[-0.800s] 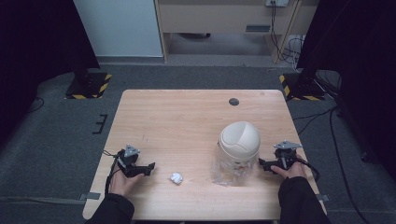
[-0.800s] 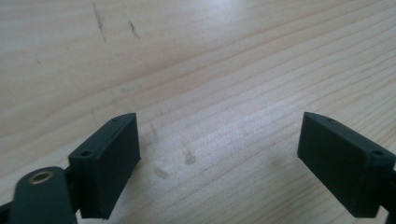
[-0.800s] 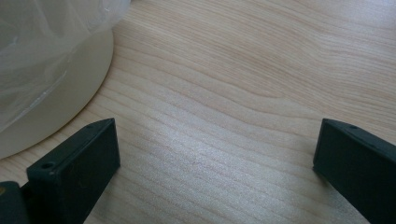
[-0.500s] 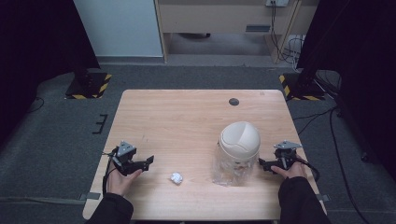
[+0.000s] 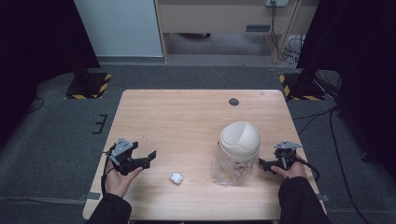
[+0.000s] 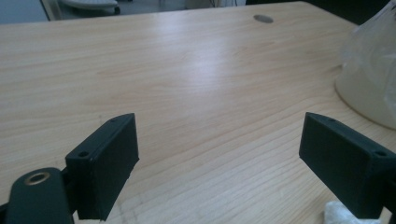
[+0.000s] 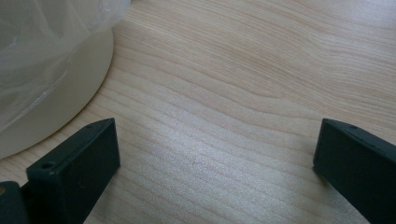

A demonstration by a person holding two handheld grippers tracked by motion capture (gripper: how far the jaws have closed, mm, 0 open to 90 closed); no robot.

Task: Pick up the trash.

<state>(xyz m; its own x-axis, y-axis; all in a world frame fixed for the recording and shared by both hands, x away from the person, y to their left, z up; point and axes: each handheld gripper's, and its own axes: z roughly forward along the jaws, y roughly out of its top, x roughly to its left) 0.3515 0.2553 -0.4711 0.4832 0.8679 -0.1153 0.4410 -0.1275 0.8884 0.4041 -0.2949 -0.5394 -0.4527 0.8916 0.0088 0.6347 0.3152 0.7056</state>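
A small cream bin (image 5: 239, 140) with a domed lid and a clear plastic liner stands right of the table's middle. A crumpled white paper ball (image 5: 176, 177) lies near the front edge, left of the bin. My left gripper (image 5: 150, 158) is held low at the front left, open, with nothing between its jaws. In the left gripper view, this left gripper (image 6: 218, 120) has the paper ball (image 6: 343, 213) just beyond its right jaw and the bin (image 6: 373, 79) farther right. My right gripper (image 5: 262, 165) is open beside the bin's right side. The right gripper view shows the right gripper (image 7: 218, 123) over bare wood, with the bin (image 7: 46, 70) at left.
The wooden table (image 5: 187, 121) has a round dark cable hole (image 5: 234, 101) near its far edge. Black stands with striped bases (image 5: 88, 86) flank the table on the grey floor. Cables (image 5: 289, 46) lie at the back right.
My left gripper has shifted slightly away from the front edge and its jaws have turned a little toward the far side. The right gripper, bin and paper ball have stayed put.
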